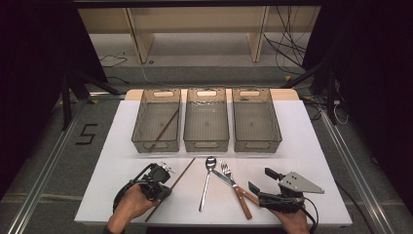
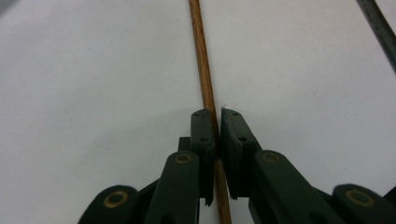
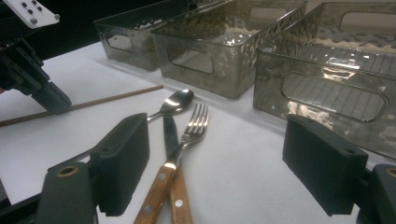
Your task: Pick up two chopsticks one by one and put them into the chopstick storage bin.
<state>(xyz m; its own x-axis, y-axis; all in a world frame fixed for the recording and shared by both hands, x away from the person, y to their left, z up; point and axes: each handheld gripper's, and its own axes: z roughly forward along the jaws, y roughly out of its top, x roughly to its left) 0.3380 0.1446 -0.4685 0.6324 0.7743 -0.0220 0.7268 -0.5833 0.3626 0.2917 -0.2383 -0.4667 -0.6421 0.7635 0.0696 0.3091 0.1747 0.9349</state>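
The step in hand looks like the pick-up of a chopstick for sorting into the bins. The left hand-held gripper has its two black jaws drawn in on the thin wooden stick, which runs straight between them and on ahead of the tips, lying flat on the white counter. The jaws sit close on either side of it, apparently pinching it, though it is not yet lifted.

The right hand-held gripper stands wide open with nothing between its jaws; just ahead of it lie a fork, a knife and a spoon.

The next move, as I judge it, calls for a firm pinch and a level lift, since a stick this slim and round may roll or pivot in the jaws. Then it goes forward to the left bin, well ahead of the left hand-held gripper, where a second chopstick already lies slanted.

The chopstick is smooth brown wood. The fork and knife have wooden riveted handles and shiny steel heads; the spoon is all steel. The three bins are smoky clear plastic, rectangular, with cut-out handles and ribbed floors.
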